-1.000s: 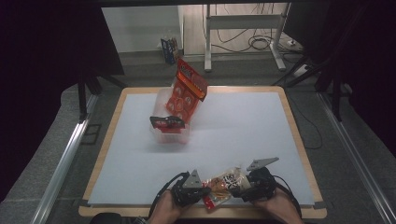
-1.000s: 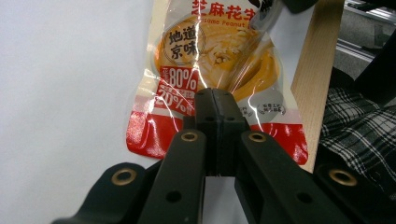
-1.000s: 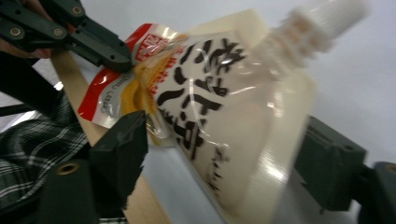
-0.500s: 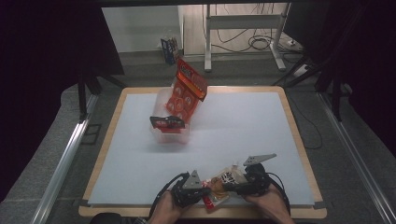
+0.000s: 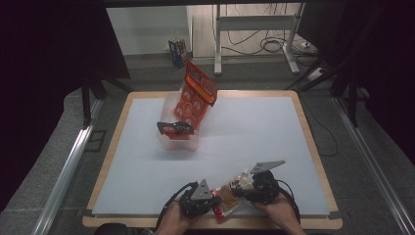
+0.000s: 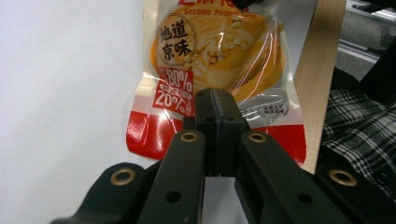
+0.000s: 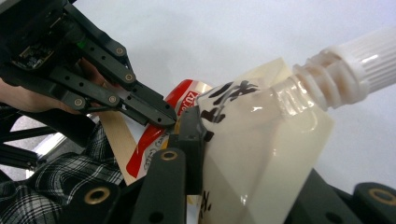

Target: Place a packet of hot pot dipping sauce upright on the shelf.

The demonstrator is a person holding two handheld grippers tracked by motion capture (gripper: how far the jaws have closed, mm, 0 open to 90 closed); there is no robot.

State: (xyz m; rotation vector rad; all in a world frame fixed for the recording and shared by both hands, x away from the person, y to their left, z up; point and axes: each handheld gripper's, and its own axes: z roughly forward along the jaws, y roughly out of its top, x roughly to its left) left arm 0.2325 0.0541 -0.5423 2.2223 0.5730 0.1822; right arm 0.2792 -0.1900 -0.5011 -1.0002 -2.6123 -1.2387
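At the near edge of the counter (image 5: 147, 166), well this side of the clear bin (image 5: 177, 137) with its red snack bags, a sauce pouch (image 5: 230, 196) lies between the two grippers. The left gripper (image 5: 215, 199) has its fingers (image 6: 216, 126) pressed together on the pouch's red bottom seam. The right gripper (image 5: 243, 188) has just been closing its fingers (image 7: 189, 130) on the pale upper part of the pouch, just below the white screw cap (image 7: 355, 53); they look clamped on the film there.

This reads as the pick-up step, both ends being secured before the pouch leaves the counter. The next move likely calls for a joint lift, both hands rising at the same pace so the soft film neither stretches nor slips, then a carry towards the bin.

The pouch's long axis runs from seam to cap, slanting in the high view from lower left to upper right, with the cap end pointing away from the person and roughly towards the counter's right side rather than at the bin.
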